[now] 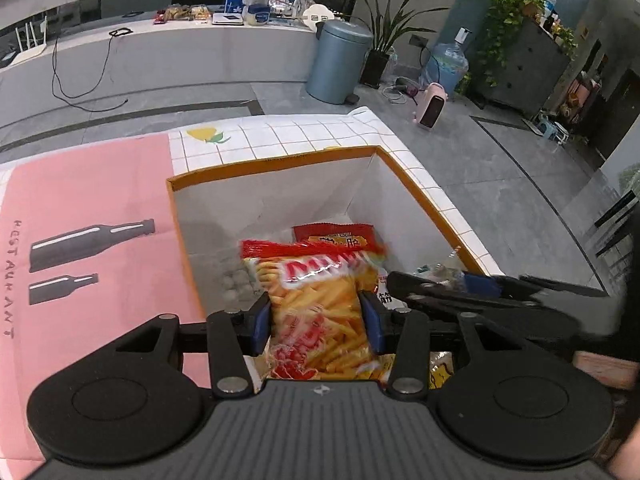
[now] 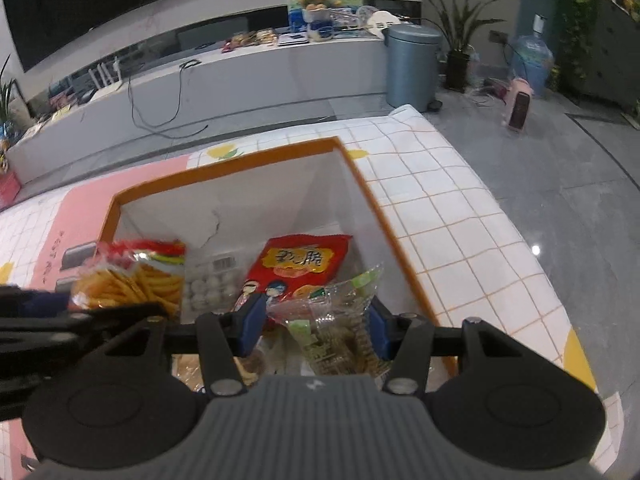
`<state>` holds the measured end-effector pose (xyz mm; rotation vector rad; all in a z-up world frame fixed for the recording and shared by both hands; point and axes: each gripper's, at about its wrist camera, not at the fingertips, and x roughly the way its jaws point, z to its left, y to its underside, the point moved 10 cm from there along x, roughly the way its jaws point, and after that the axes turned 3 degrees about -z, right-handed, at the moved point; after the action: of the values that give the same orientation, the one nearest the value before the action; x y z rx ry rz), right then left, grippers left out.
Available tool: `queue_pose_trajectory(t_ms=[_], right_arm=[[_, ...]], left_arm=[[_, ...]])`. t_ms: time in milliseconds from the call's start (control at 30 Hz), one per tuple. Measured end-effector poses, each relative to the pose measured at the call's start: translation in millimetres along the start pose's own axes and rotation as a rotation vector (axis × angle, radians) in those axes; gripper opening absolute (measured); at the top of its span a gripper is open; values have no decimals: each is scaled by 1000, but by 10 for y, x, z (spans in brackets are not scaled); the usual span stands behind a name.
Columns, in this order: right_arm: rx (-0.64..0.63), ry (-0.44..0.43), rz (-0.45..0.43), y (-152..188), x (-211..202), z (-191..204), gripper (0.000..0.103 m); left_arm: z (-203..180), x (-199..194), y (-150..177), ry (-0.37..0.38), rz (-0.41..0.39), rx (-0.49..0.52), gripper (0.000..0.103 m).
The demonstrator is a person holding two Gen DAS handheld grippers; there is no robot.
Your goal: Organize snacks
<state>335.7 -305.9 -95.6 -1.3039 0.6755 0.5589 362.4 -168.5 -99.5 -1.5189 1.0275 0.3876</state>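
Note:
An open box with an orange rim (image 1: pixel 280 160) (image 2: pixel 224 168) stands on the table. My left gripper (image 1: pixel 318 322) is shut on a bag of yellow fry sticks (image 1: pixel 316 300), held over the box; the bag also shows at the left of the right wrist view (image 2: pixel 132 280). My right gripper (image 2: pixel 316 326) is shut on a clear bag of greenish-brown snacks (image 2: pixel 340 332), held over the box's near right part. In the box lie a red snack bag (image 2: pixel 300 268) (image 1: pixel 334 236) and a clear pack of white balls (image 2: pixel 212 288) (image 1: pixel 236 284).
The table has a white tiled cloth (image 2: pixel 460 232) and a pink mat with bottle prints (image 1: pixel 92 240) to the left of the box. Beyond the table are a grey floor, a blue-grey bin (image 1: pixel 338 60), a pink heater (image 1: pixel 430 106) and a long counter (image 1: pixel 160 52).

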Motion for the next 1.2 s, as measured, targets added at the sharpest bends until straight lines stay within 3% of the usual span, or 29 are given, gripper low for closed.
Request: queue_pose_trajectory(t_ms=[100, 167, 200, 367, 400, 433, 567, 633, 733, 933, 1033, 1200], right_arm=[[48, -17, -6, -26, 5, -50, 52], [66, -37, -8, -48, 25, -48, 52], [62, -44, -7, -50, 37, -23, 52], [61, -39, 8, -48, 142, 21, 56], [71, -47, 4, -58, 138, 27, 63], [80, -51, -7, -77, 117, 29, 82], [142, -69, -81, -140, -95, -23, 98], [173, -76, -105, -138, -188, -44, 100], [157, -3, -99, -54, -300, -64, 100], [62, 43, -88, 327, -638, 145, 100], [29, 81, -27, 564, -839, 259, 100], [53, 110, -68, 842, -1310, 289, 100]], left_arm=[[38, -19, -33, -19, -24, 4, 68], [103, -47, -62, -57, -26, 2, 87], [108, -72, -76, -59, -31, -1, 88], [78, -230, -147, -77, -62, 18, 88], [57, -280, -161, -80, -76, 31, 88], [36, -320, -172, -75, -88, 42, 86], [-26, -553, -210, -89, -139, 92, 89], [-58, -676, -189, -68, -139, 90, 89], [-109, -896, -122, -46, -148, 103, 89], [-223, -1302, 57, -63, -185, 132, 89], [-263, -1452, 200, -92, -195, 138, 89], [-300, -1676, 458, -129, -243, 139, 89]])
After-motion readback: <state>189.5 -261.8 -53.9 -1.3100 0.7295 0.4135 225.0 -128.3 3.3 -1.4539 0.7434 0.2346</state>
